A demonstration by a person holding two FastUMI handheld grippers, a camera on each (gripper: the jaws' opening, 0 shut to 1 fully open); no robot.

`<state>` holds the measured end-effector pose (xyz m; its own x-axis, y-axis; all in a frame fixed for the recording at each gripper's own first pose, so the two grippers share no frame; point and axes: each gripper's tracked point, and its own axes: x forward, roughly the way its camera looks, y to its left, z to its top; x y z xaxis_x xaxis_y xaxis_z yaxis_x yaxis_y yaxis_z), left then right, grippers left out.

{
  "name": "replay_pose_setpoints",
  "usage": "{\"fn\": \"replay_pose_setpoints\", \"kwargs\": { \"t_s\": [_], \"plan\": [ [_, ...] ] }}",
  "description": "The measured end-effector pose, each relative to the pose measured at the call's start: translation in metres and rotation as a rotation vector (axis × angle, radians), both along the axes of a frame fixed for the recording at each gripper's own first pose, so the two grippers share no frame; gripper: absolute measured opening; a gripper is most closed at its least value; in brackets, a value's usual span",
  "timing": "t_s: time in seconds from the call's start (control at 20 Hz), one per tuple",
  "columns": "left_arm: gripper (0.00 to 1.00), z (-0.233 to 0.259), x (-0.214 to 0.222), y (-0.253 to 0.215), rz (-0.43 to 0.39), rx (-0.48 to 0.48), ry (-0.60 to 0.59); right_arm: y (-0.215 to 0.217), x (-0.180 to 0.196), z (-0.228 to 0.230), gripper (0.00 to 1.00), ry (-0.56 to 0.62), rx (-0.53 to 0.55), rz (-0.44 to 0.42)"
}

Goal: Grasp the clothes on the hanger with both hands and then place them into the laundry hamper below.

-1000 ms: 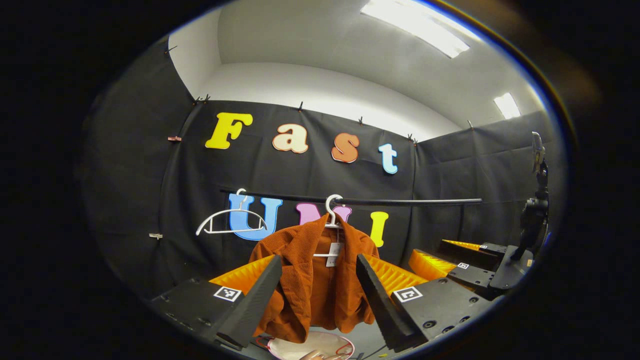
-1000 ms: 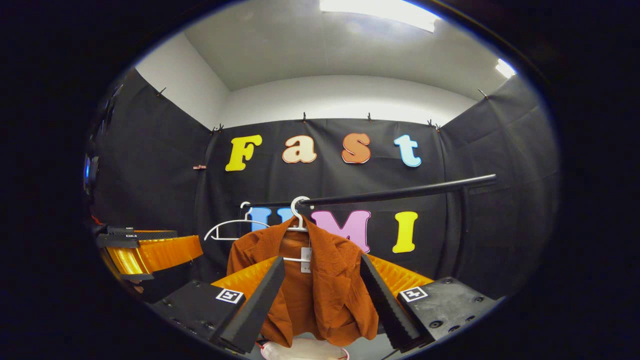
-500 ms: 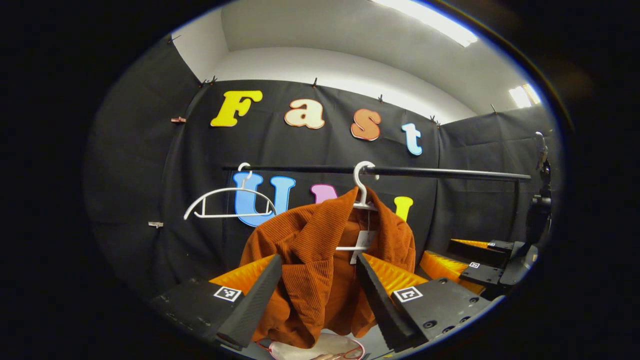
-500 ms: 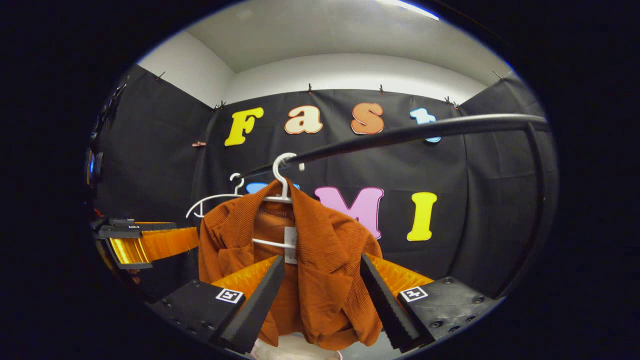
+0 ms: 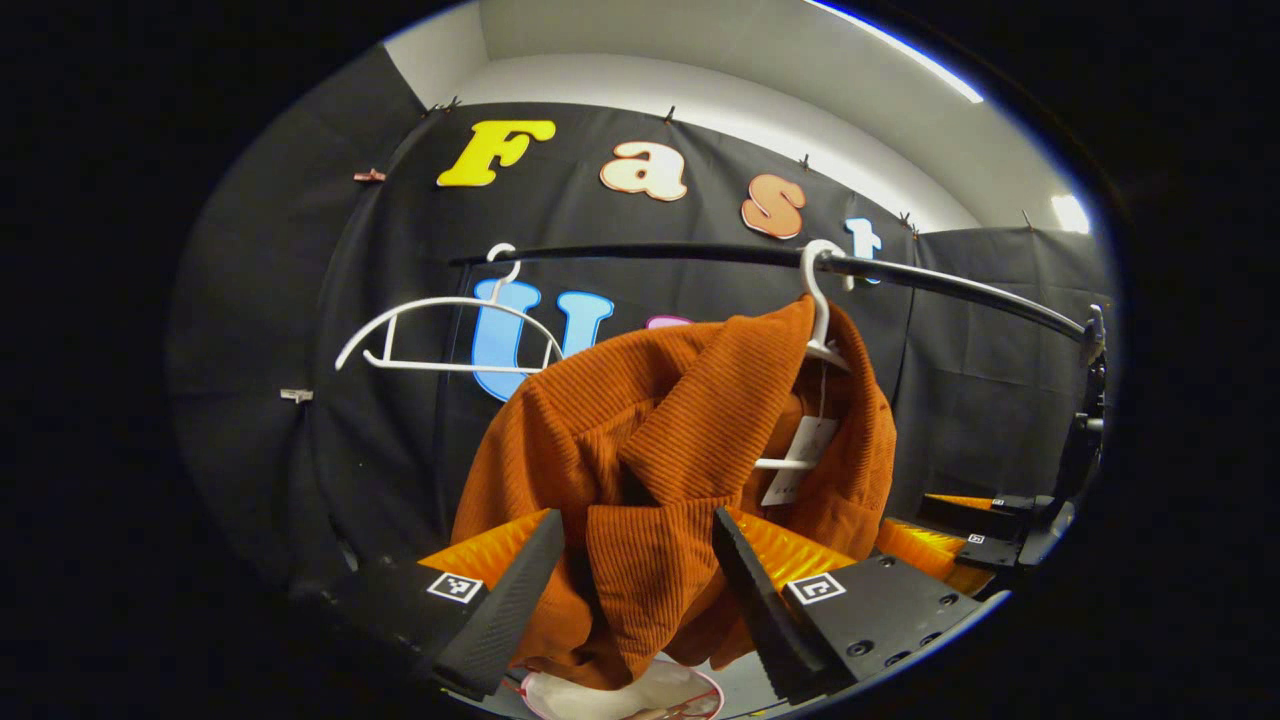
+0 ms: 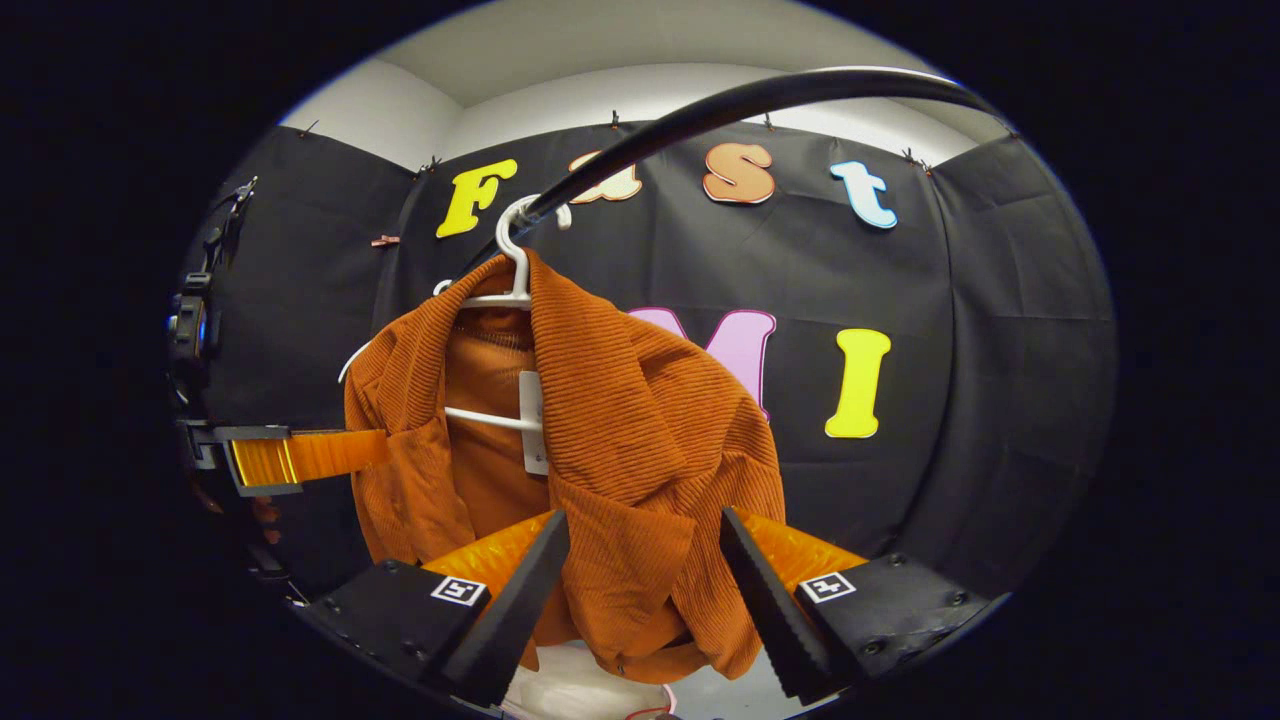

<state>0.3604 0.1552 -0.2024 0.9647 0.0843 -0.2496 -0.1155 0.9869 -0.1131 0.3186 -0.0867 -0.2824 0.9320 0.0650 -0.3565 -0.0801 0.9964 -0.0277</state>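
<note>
A rust-orange ribbed jacket [image 5: 660, 440] [image 6: 620, 440] hangs on a white hanger [image 5: 818, 300] [image 6: 515, 270] from a black rail [image 5: 940, 285] [image 6: 700, 110]. My left gripper [image 5: 640, 590] is open, its fingers on either side of the jacket's left front panel. My right gripper [image 6: 645, 590] is open, straddling the jacket's right front panel. Neither pair of fingers presses the cloth. The right gripper [image 5: 985, 525] also appears at the right of the left gripper view, and the left gripper [image 6: 290, 460] at the left of the right gripper view. The white hamper [image 5: 640, 695] [image 6: 570, 695] peeks out below the jacket.
An empty white hanger [image 5: 440, 330] hangs on the rail left of the jacket. Black cloth walls close the booth behind and at both sides. The rail runs close overhead in the right gripper view.
Both grippers have moved forward toward the jacket, which now looms larger and lies between each pair of open fingers. The rail has risen in both views.
</note>
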Motion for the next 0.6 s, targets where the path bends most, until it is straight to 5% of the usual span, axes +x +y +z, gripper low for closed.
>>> {"fn": "replay_pose_setpoints", "kwargs": {
  "t_s": [0.6],
  "plan": [
    [0.94,-0.008,0.032,-0.053,-0.154,-0.102,0.001,0.001,0.022,-0.036,0.98,0.075,0.042,0.02]
  ]
}}
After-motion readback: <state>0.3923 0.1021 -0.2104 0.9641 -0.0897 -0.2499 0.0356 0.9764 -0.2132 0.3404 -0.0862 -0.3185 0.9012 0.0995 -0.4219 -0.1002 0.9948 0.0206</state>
